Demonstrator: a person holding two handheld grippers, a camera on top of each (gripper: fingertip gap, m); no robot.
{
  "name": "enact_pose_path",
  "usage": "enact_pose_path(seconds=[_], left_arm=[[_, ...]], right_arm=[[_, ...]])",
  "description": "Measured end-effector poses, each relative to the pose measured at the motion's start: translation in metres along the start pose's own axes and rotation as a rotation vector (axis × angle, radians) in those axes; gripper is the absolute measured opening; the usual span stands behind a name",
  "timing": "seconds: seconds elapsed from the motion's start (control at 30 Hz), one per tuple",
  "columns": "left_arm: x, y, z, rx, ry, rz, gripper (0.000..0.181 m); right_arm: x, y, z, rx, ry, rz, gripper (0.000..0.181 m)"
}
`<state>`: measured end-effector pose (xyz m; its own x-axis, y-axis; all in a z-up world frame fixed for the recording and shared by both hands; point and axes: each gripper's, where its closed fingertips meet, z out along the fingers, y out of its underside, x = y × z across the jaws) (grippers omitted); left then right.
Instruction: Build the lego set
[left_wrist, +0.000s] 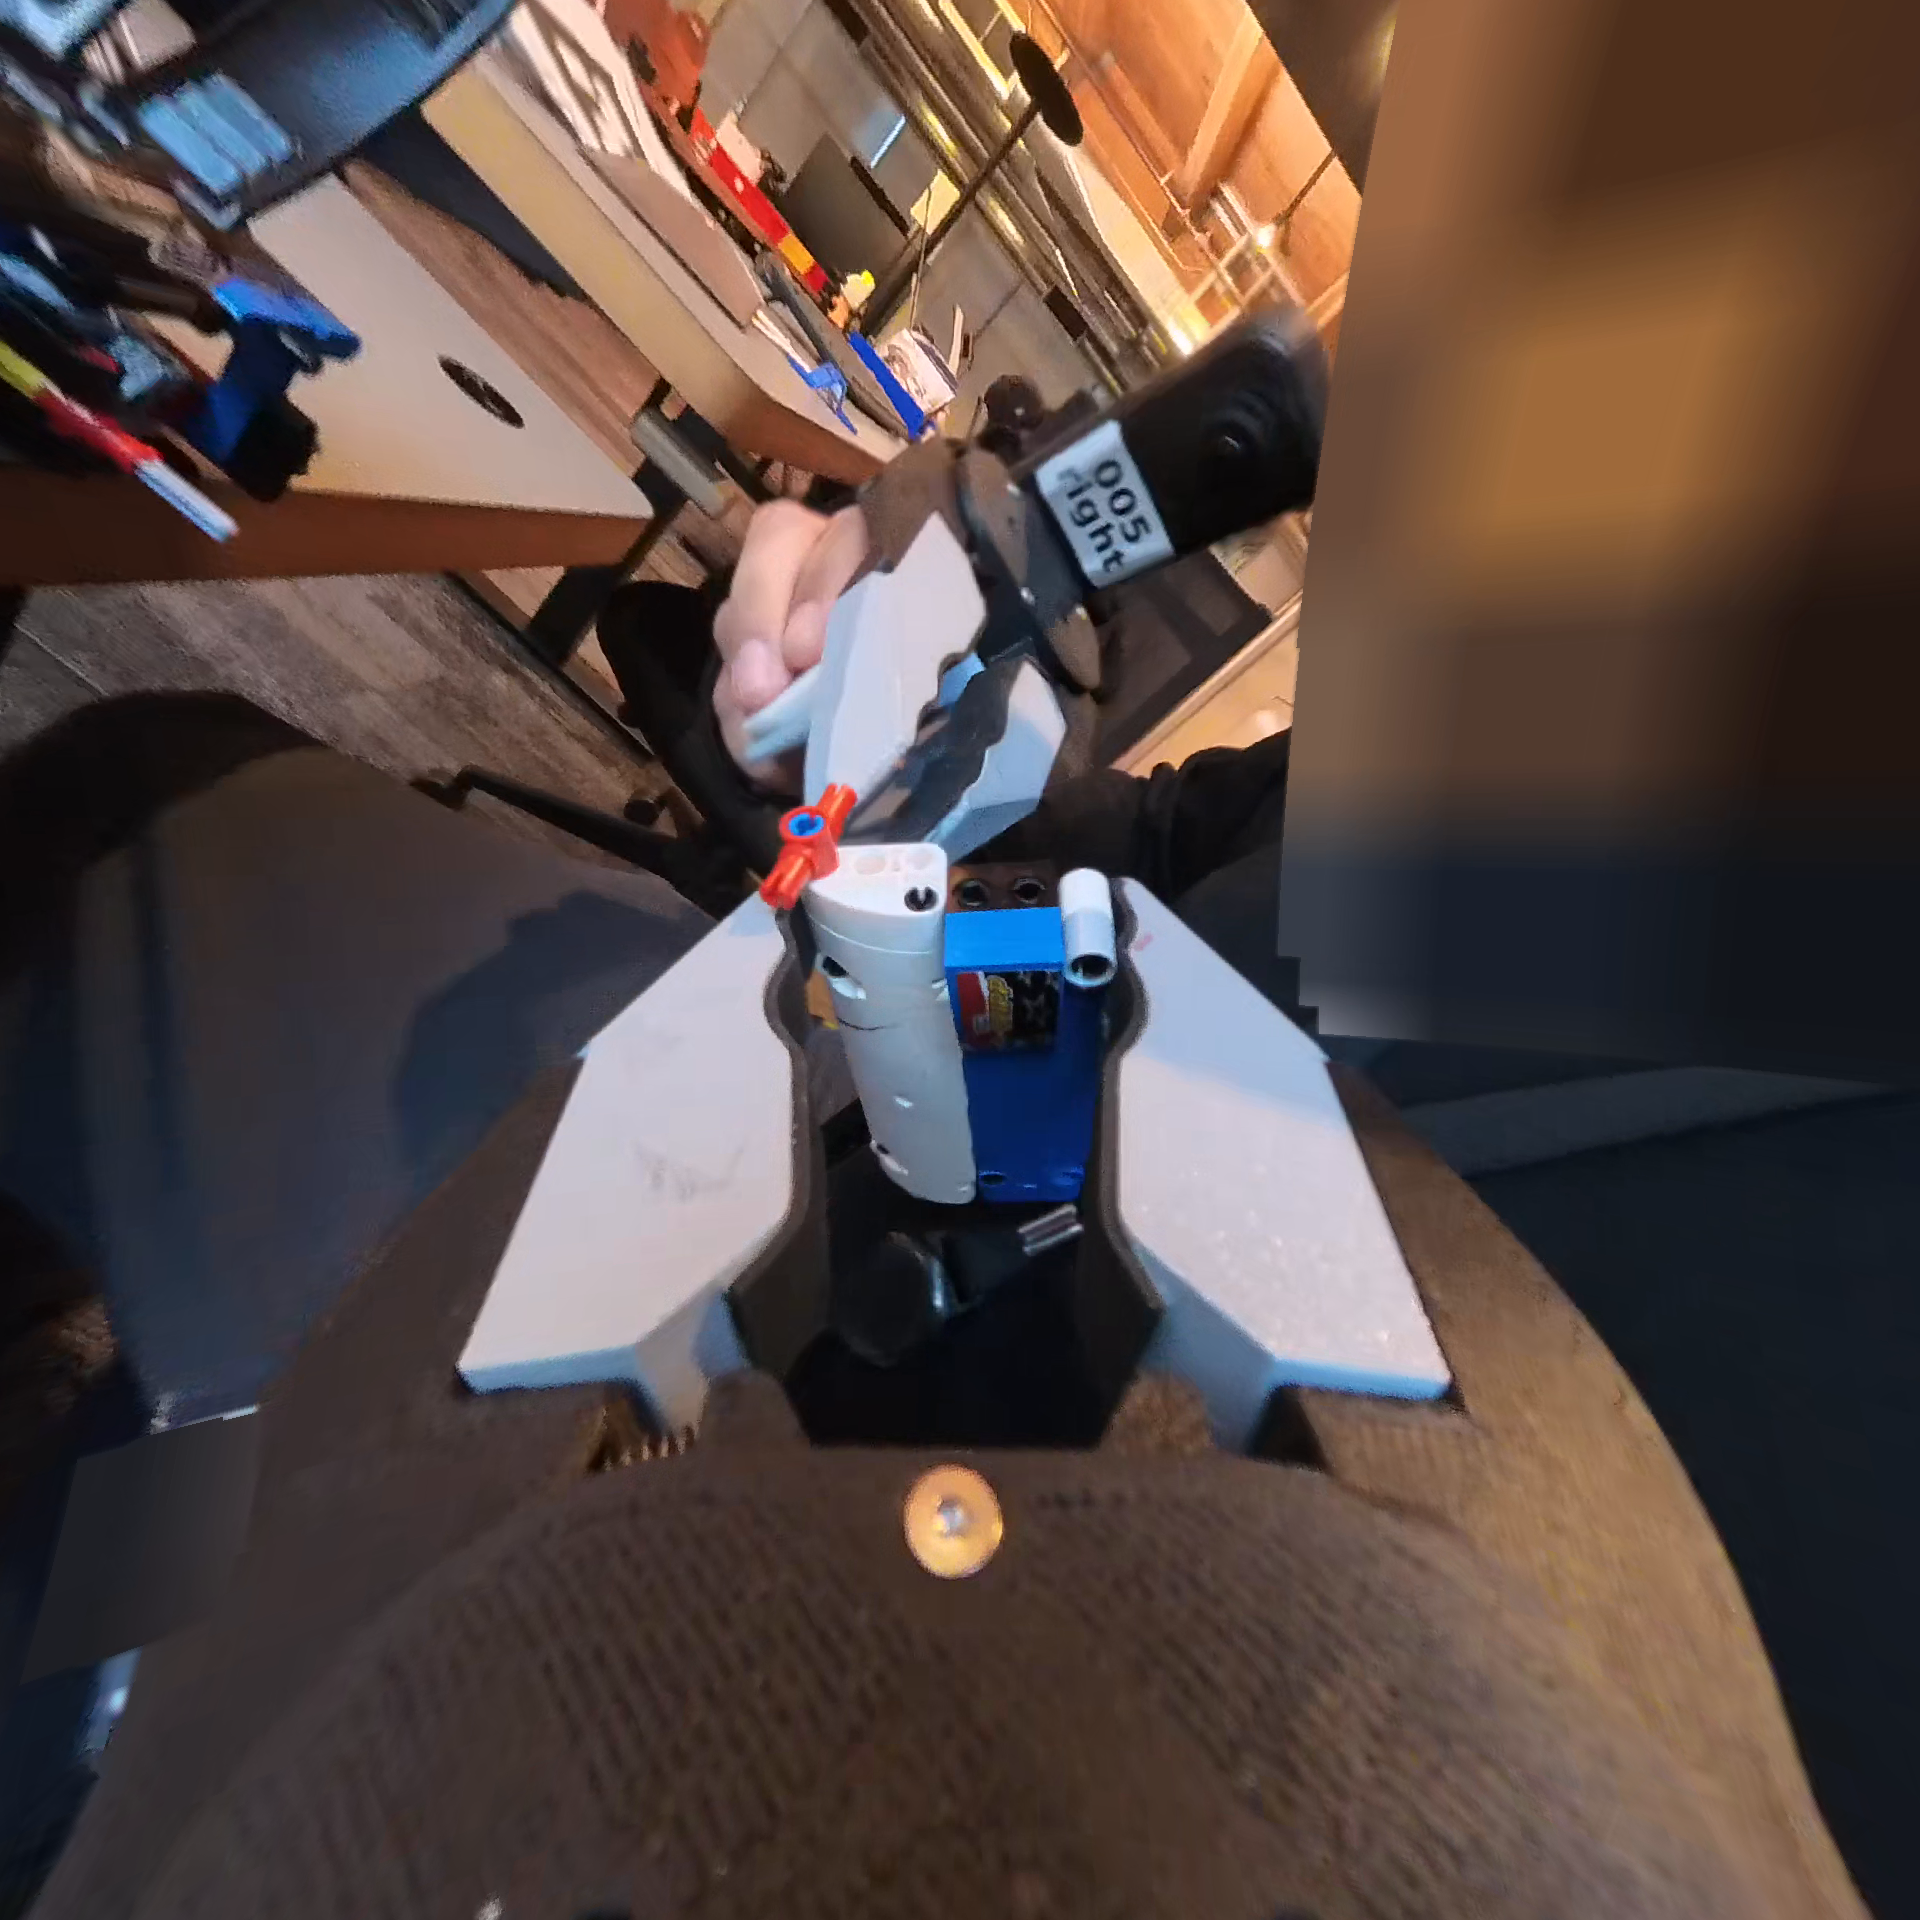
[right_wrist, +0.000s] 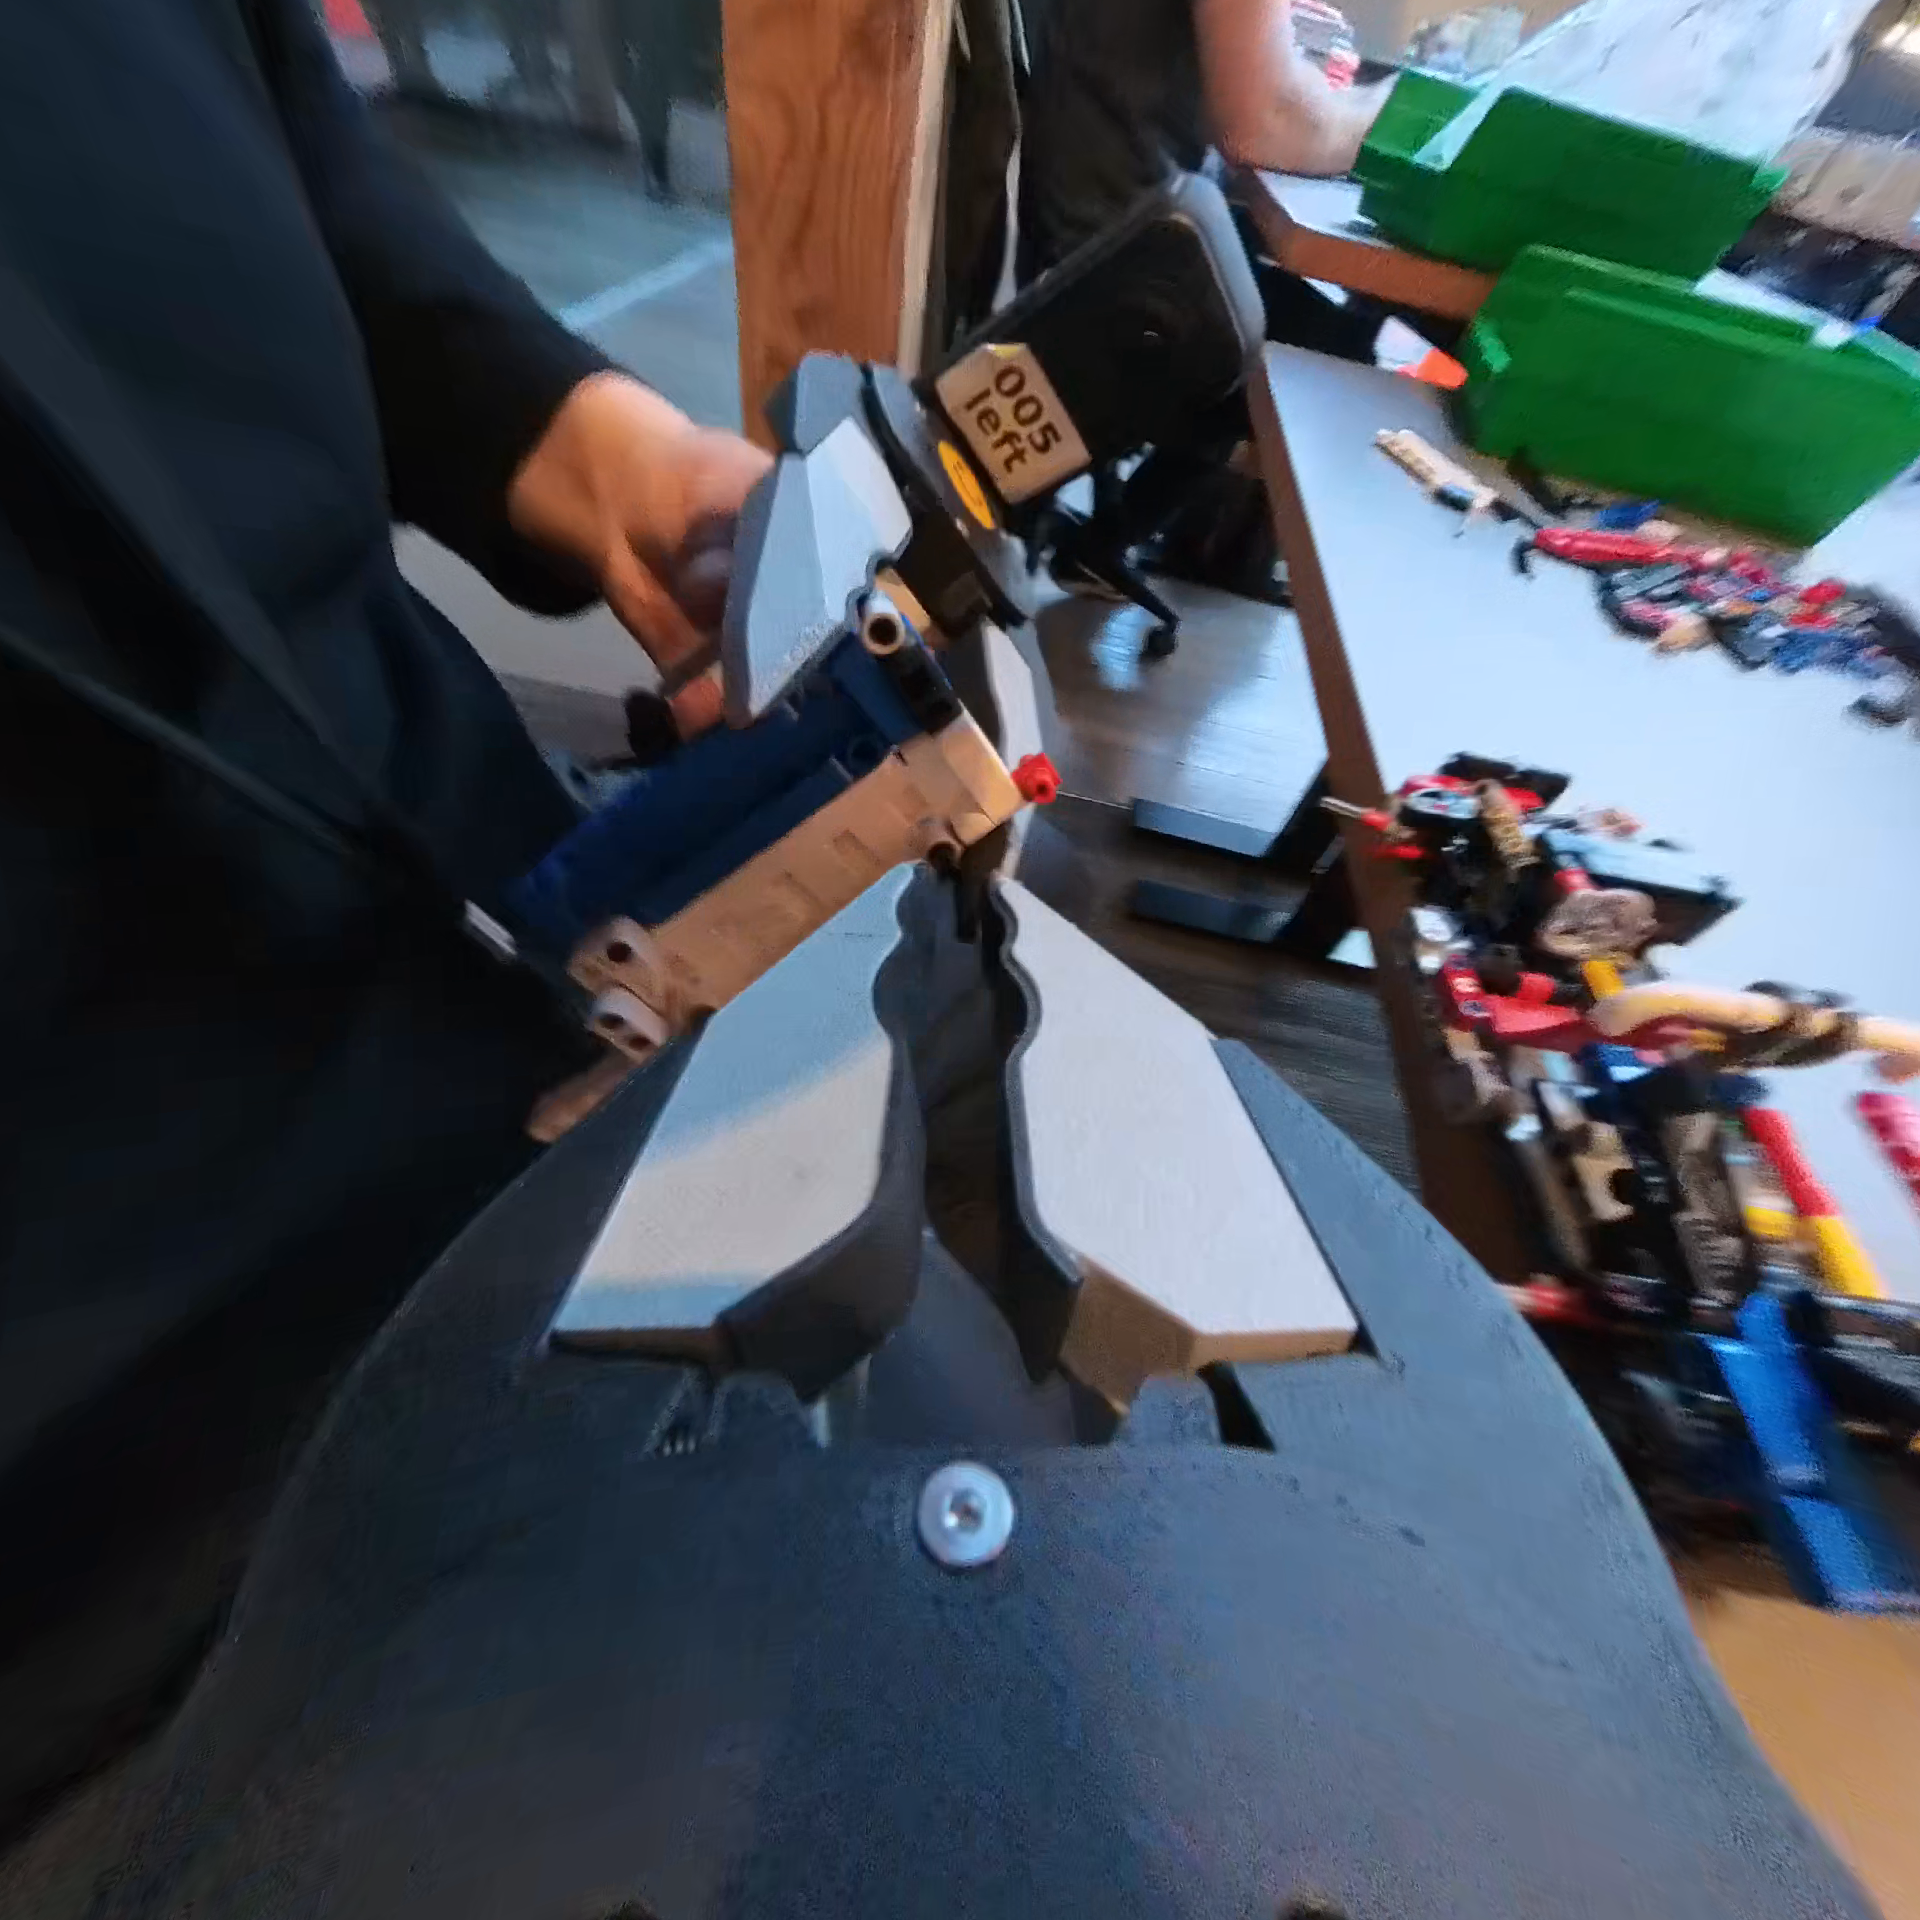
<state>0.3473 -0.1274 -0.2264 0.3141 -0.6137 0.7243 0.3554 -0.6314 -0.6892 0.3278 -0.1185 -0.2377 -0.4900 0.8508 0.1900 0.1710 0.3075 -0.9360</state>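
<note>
Fingers of the left gripper are clamping a lego assembly at the centre of the left wrist view, a white curved panel on its left and a blue beam on its right. At the assembly's upper left tip a red connector is sticking out, and a small white cylinder is sitting at its upper right. Just above, the right gripper is pointing down at the connector, its fingers drawn narrow; whether they are pinching anything cannot be told.

In the right wrist view, a hand at centre left is gripping the left gripper, which is carrying the assembly tilted, its red connector pointing right. The right gripper's fingers are nearly closed at centre, their tips just below the assembly's end. On the right, loose lego parts are lying on a pale surface, with green bins at the upper right.
</note>
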Motion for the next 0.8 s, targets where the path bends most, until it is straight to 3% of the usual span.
enact_pose_path(seconds=[0.2, 0.8], left_arm=[[-0.004, 0.007, 0.004, -0.009, 0.053, -0.172, 0.054], [-0.012, 0.013, 0.007, -0.037, 0.010, -0.228, 0.054]], right_arm=[[-0.008, 0.012, 0.003, -0.107, -0.003, -0.193, 0.009], [-0.013, 0.024, 0.010, -0.168, -0.024, -0.235, 0.002]])
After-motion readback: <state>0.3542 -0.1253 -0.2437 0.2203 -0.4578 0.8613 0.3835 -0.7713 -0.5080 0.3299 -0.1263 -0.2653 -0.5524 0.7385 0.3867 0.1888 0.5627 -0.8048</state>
